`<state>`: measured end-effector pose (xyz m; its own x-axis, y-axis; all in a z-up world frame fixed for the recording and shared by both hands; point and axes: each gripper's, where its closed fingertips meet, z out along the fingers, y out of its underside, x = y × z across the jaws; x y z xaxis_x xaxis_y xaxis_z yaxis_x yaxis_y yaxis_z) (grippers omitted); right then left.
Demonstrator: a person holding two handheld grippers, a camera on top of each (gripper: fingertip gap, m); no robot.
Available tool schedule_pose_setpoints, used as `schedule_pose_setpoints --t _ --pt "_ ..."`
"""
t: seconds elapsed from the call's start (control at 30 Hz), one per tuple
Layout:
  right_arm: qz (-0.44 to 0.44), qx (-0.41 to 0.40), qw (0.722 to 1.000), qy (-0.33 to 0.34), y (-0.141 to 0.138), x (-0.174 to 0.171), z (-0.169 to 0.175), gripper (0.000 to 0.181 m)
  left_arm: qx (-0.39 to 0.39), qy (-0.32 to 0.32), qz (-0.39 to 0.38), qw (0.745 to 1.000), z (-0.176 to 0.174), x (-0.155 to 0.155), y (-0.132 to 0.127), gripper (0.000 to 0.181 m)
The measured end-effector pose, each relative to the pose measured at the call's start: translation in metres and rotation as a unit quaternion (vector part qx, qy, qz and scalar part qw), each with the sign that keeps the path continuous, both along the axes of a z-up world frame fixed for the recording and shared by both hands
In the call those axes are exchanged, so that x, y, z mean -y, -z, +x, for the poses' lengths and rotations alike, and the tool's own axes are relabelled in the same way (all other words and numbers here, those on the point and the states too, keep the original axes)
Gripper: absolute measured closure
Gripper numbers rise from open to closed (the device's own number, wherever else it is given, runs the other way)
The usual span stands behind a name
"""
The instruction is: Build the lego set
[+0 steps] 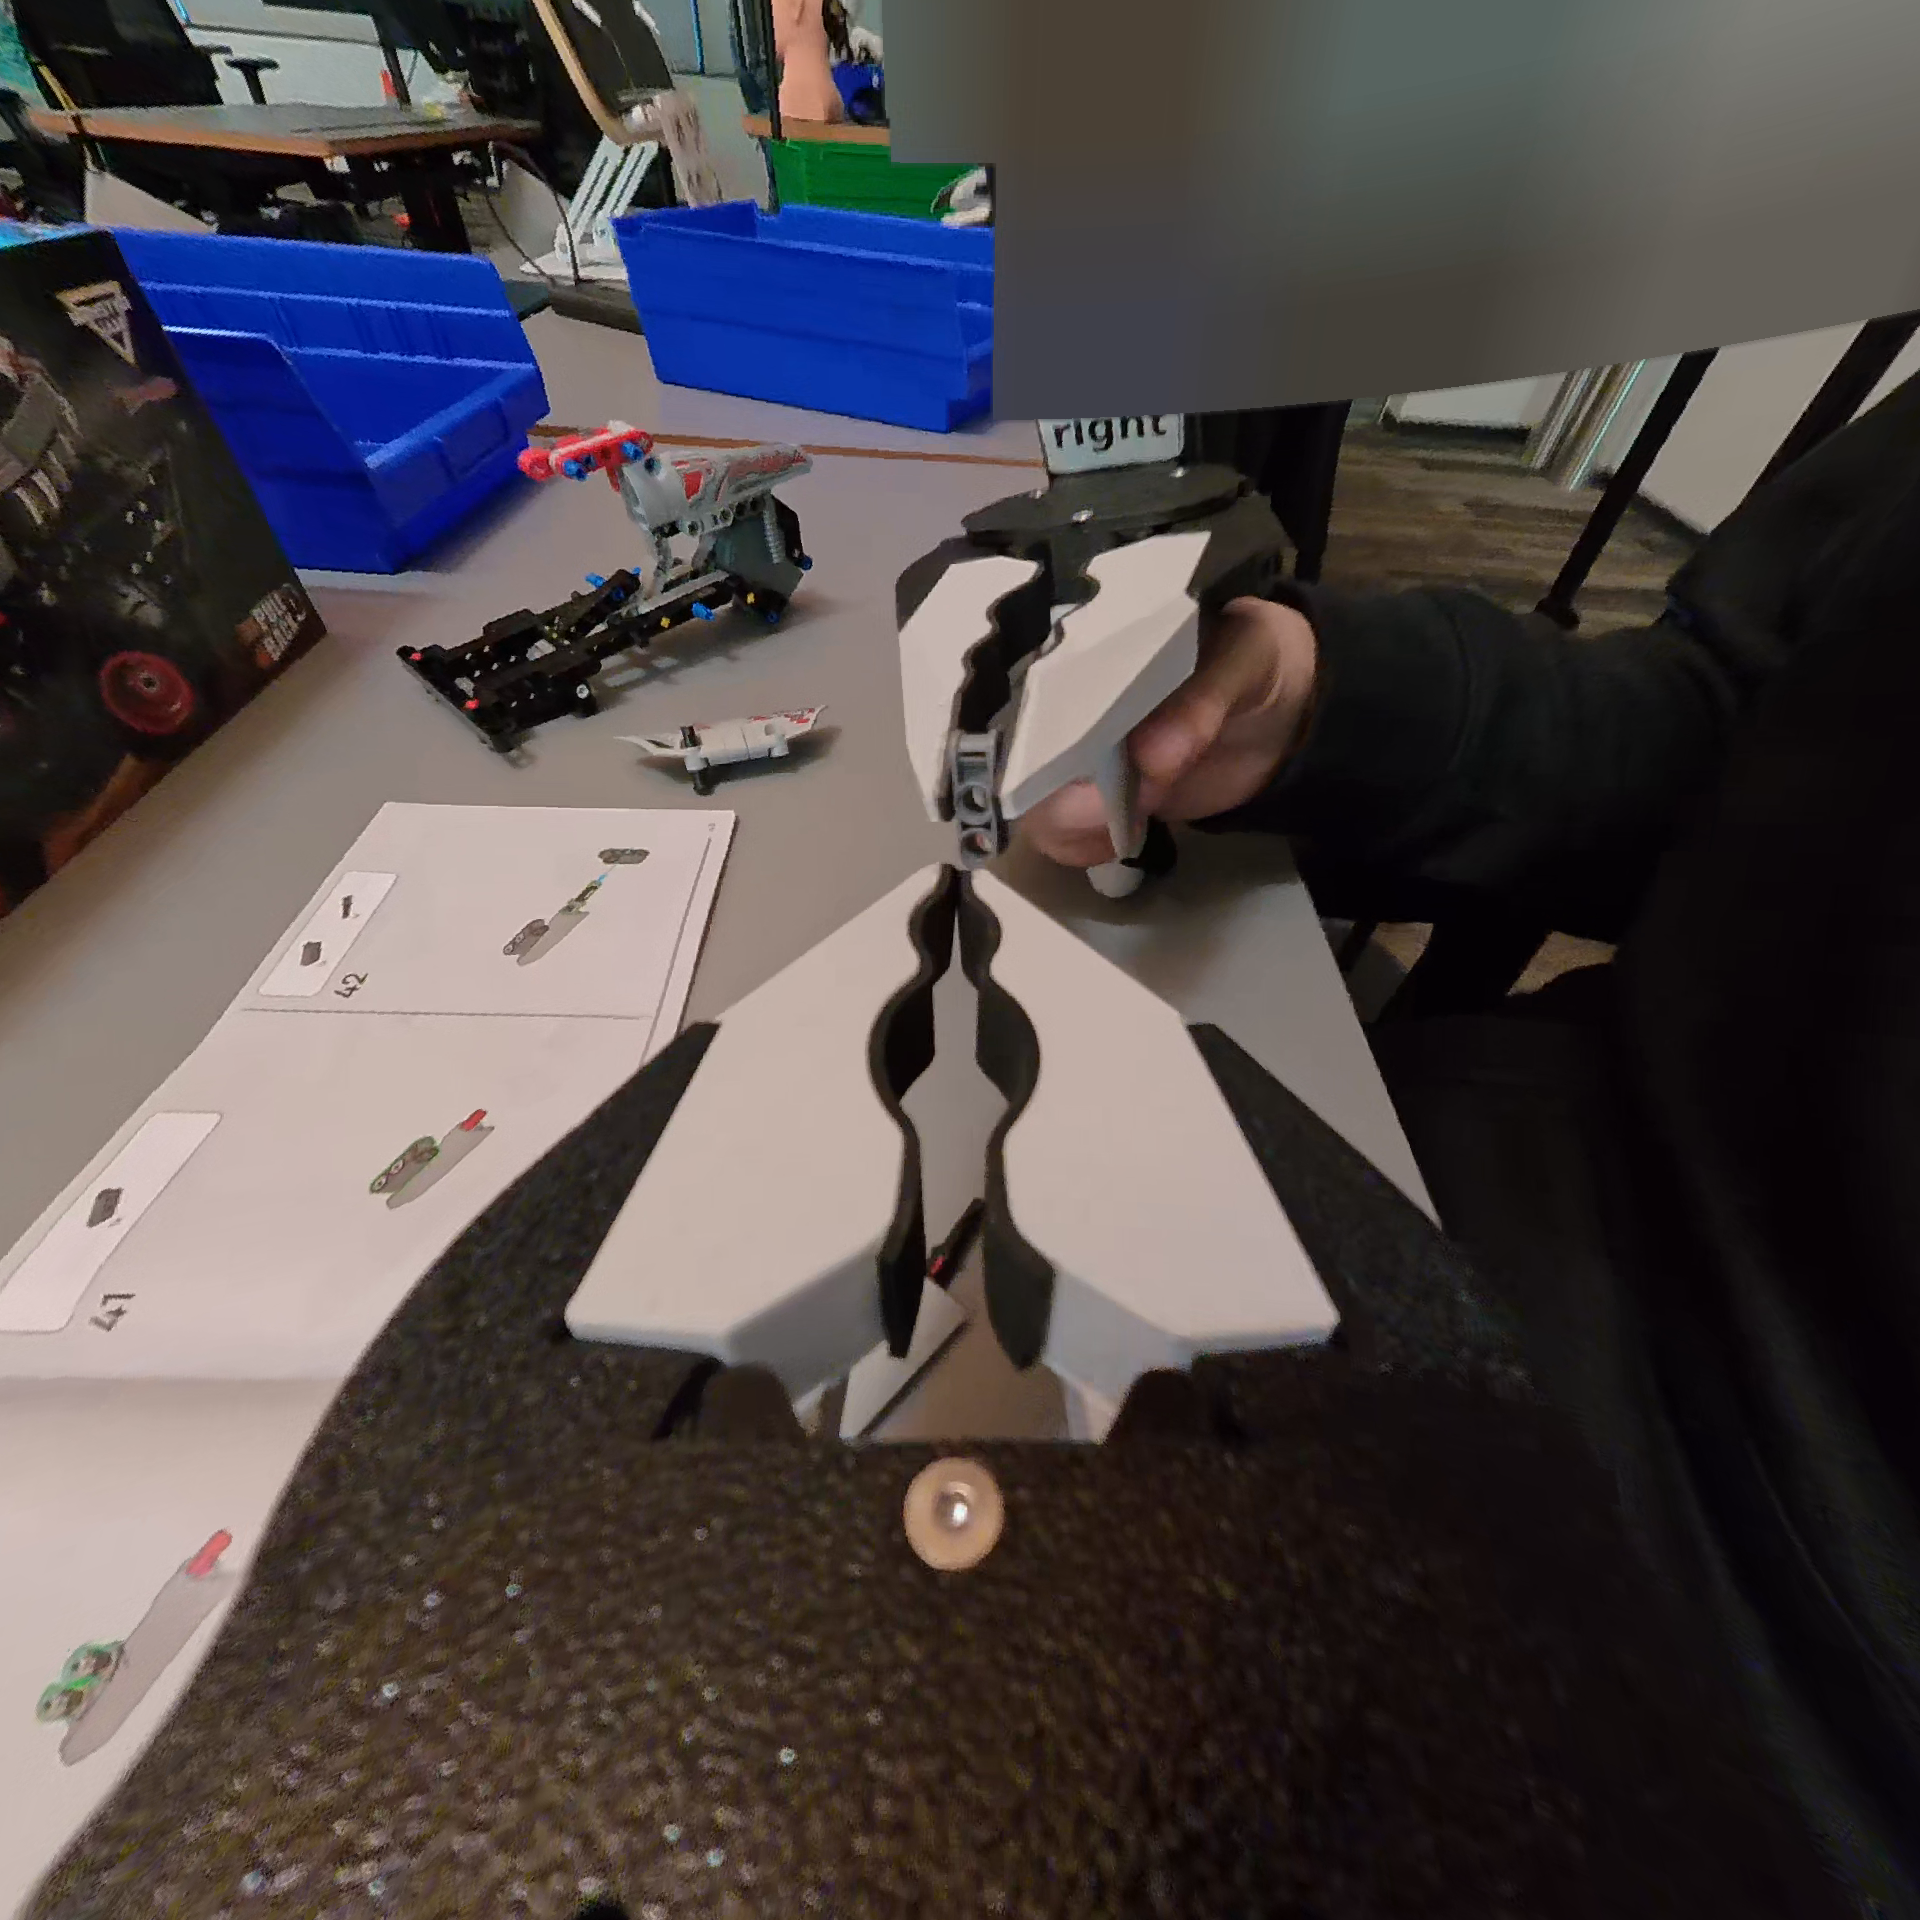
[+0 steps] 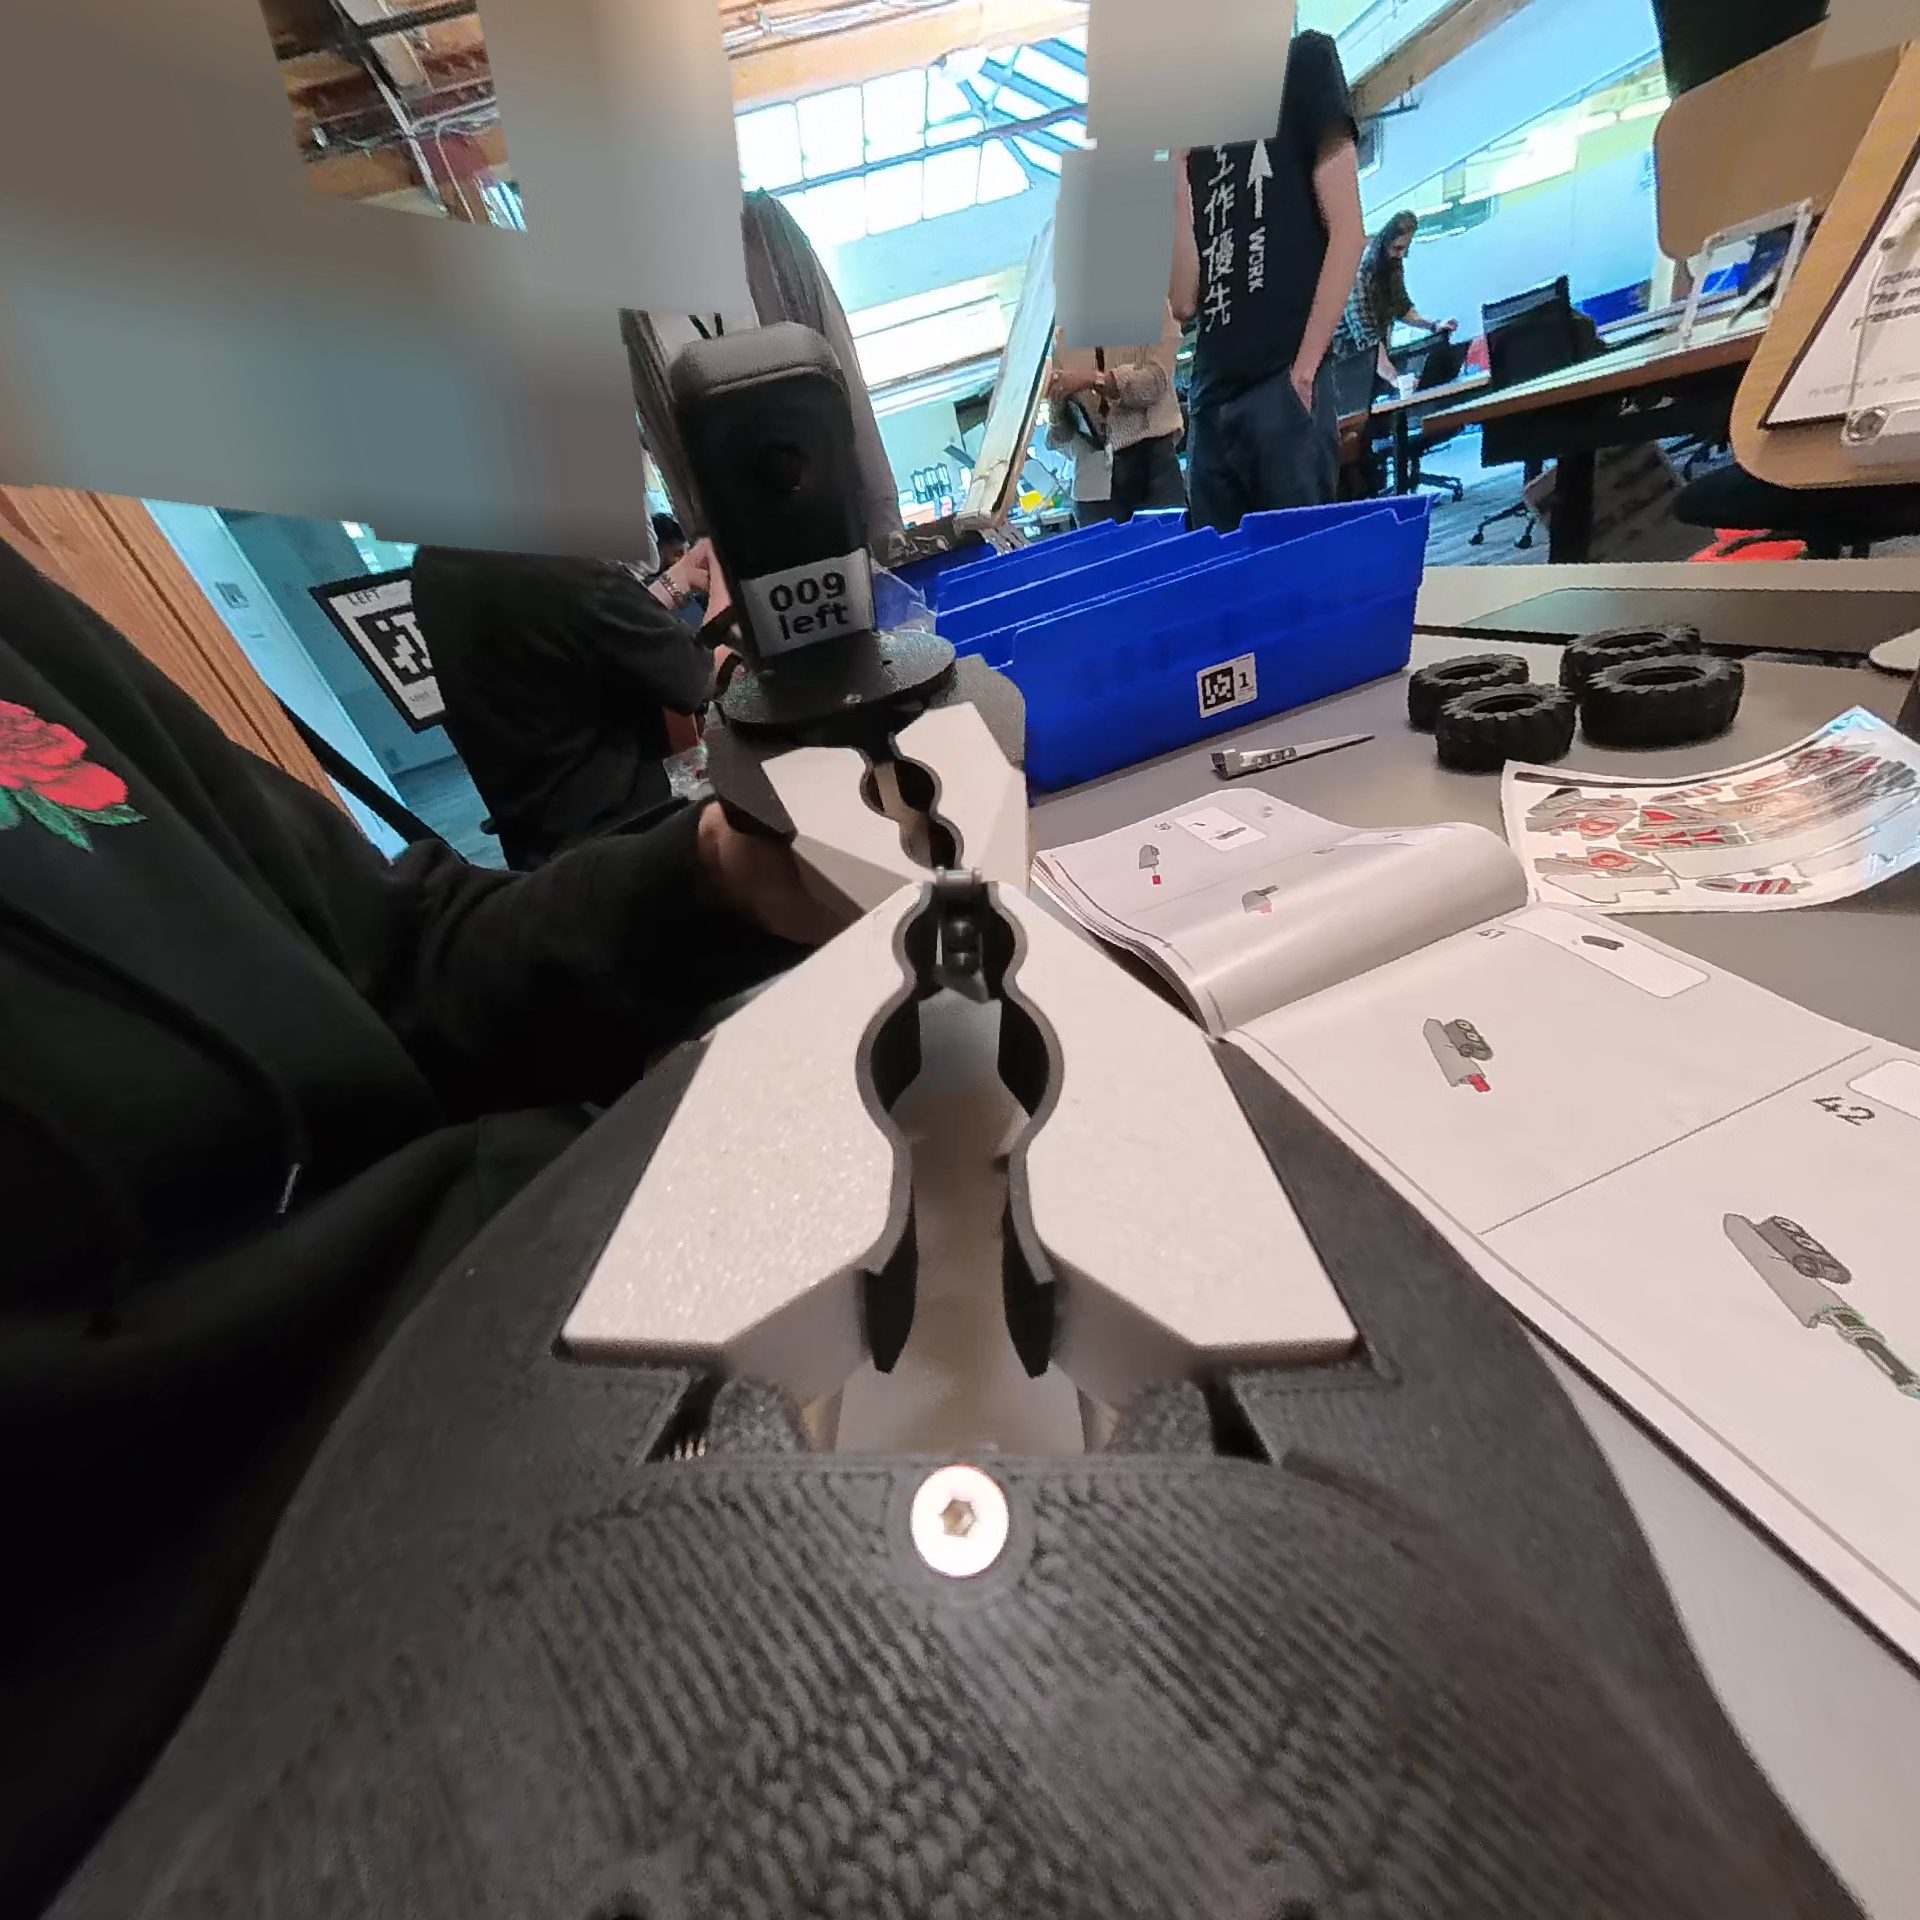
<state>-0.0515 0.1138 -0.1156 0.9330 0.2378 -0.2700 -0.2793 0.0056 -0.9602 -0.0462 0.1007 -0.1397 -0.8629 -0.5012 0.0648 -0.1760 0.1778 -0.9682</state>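
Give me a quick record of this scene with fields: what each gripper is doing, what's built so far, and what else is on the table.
right gripper: shut on small grey beam, held above the table edge
left gripper: shut, tips just below the beam, nothing seen in it
partly built chassis: black frame with grey and red top, on grey table
small winged piece: beside the chassis
instruction booklet: open
black tyres: four, loose
sticker sheet: near the tyres
blue bins: at the back
set box: standing, far left
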Motion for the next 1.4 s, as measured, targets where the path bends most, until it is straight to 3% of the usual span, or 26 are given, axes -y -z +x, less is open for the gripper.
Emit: schedule_pose_setpoints --t 0.13,0.27,0.3,0.37,0.7,1.17,1.4 --pt "0.011 -0.012 1.0 0.005 -0.003 0.002 0.004 0.175 -0.008 0.001 -0.042 0.999 0.001 -0.001 -0.007 0.181" --pt "0.002 0.009 1.0 0.008 0.0 0.0 0.003 0.175 -0.019 0.014 -0.025 0.999 -0.003 0.0 0.0 0.181" --pt "0.0 0.01 1.0 0.006 0.0 0.0 0.002 0.175 -0.02 0.011 -0.014 1.0 -0.002 0.0 0.002 0.169" --pt "-0.003 0.01 1.0 0.005 0.001 -0.001 0.002 0.175 -0.019 0.01 0.002 1.0 -0.002 -0.001 0.004 0.164" --pt "-0.007 0.021 1.0 -0.002 0.002 -0.002 -0.002 0.175 -0.016 0.015 -0.023 0.999 -0.005 -0.002 -0.004 0.175" --pt "0.004 -0.002 1.0 0.012 0.0 -0.001 0.006 0.175 -0.034 -0.011 -0.055 0.998 0.003 0.003 -0.005 0.177" --pt "0.008 -0.008 1.0 0.017 -0.001 -0.001 0.008 0.175 -0.065 -0.013 -0.119 0.991 0.005 0.005 -0.01 0.177"
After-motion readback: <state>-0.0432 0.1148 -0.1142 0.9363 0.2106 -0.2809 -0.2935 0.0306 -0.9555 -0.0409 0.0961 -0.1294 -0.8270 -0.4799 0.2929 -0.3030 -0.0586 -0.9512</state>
